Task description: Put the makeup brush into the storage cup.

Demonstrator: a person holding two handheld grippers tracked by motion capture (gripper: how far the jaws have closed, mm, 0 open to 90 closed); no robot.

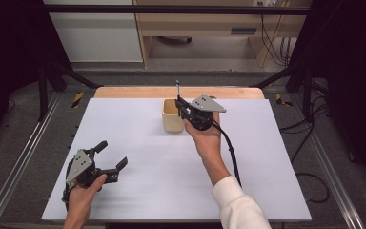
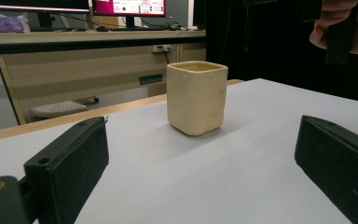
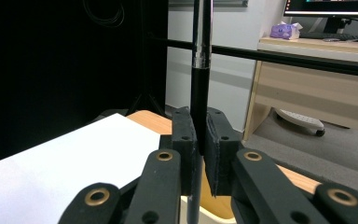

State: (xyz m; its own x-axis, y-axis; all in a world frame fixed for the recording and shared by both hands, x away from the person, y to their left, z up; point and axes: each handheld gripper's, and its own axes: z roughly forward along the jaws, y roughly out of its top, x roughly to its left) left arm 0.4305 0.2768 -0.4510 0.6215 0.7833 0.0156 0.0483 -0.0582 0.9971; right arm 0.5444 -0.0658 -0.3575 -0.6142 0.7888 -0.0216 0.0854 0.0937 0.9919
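Note:
A cream, squarish cup stands upright at the back middle of the white table top. My right gripper hovers at the cup's right rim, shut on a black pen that points straight up. In the right gripper view the pen, with its silver band, is clamped between the jaws of that gripper, and its lower end hangs over the cup's rim. My left gripper rests open at the near left of the table. Its view looks between the wide-apart jaws at the cup, well ahead.
A wooden strip runs along the table's far edge. Beyond it are a black frame rail, a wooden desk and monitors. Cables lie on the floor to the right. The right gripper's cable trails across the table.

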